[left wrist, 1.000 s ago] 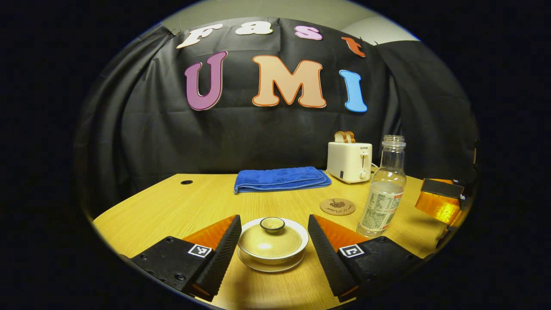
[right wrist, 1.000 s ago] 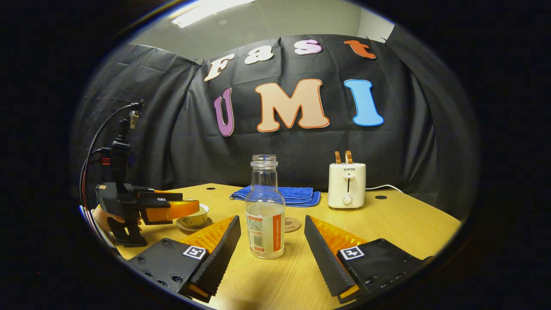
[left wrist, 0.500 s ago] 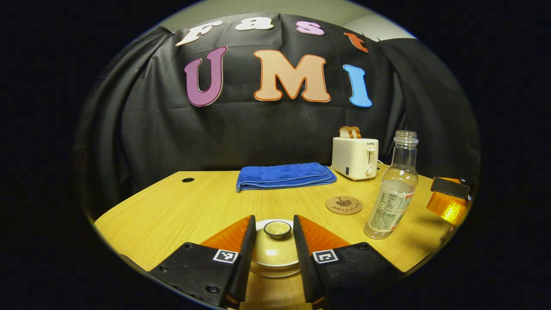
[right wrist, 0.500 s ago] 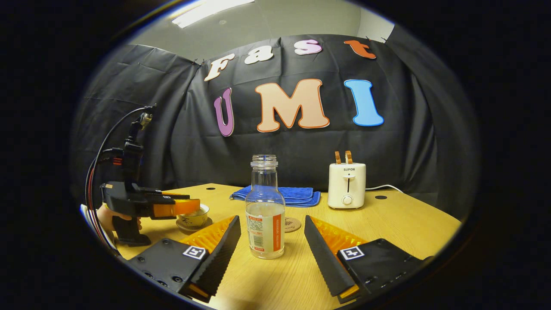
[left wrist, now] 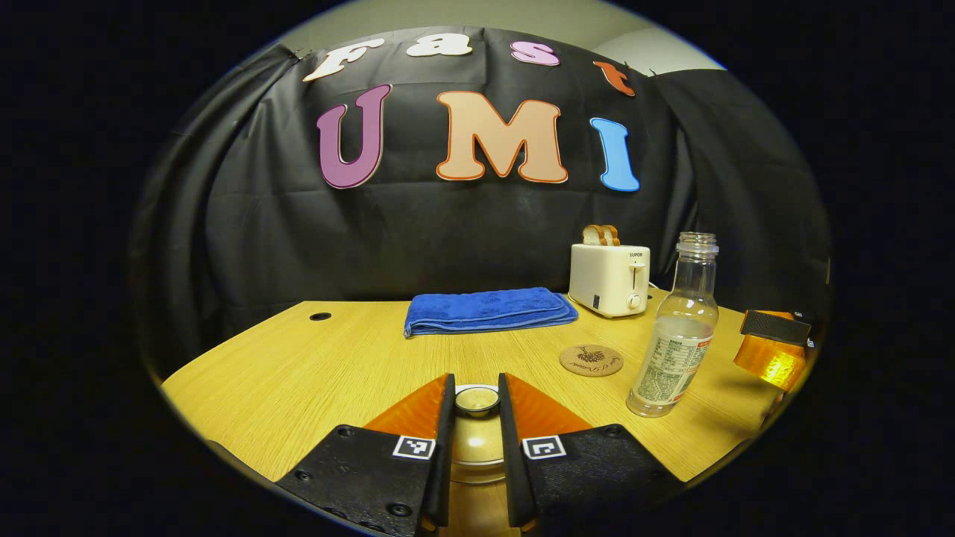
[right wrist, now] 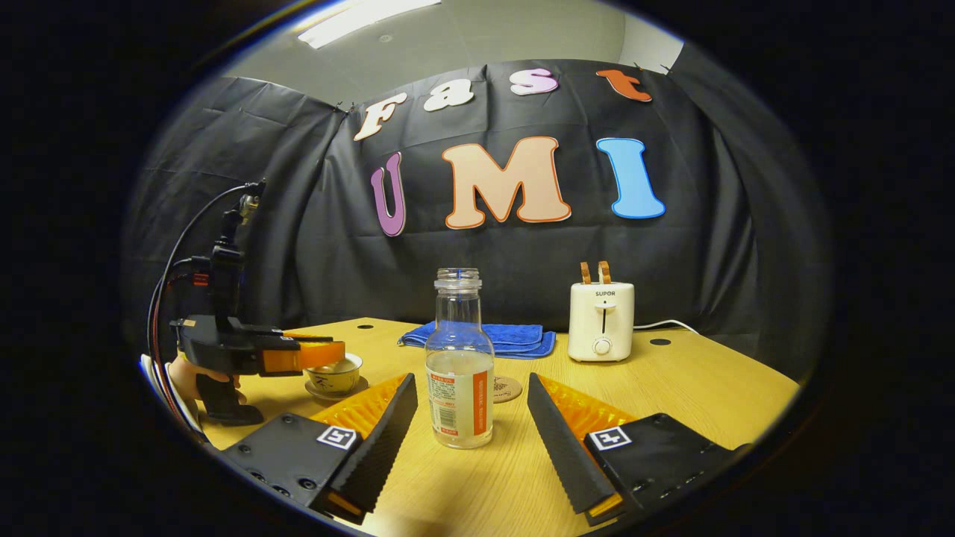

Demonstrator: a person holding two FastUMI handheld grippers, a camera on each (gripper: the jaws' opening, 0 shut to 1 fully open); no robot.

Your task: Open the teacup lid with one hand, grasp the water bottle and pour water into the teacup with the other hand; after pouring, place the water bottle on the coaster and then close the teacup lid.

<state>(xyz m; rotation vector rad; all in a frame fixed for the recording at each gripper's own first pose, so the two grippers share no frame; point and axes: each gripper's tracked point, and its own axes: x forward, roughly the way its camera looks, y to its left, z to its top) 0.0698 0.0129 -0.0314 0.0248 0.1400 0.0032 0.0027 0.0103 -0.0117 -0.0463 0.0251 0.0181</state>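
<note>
We see a light wooden table with round cable holes near its far edge. At the back lie a folded blue towel and, just beside it, a white toaster with slices sticking up. Nearer, a round coaster lies flat close to the upright, uncapped water bottle, which holds some water, and the teacup stands on its saucer toward the table's left side in the right gripper view.

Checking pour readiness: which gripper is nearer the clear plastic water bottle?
Right. The right gripper brackets the clear plastic water bottle, open; the left gripper sits at the cream teacup lid.
</note>
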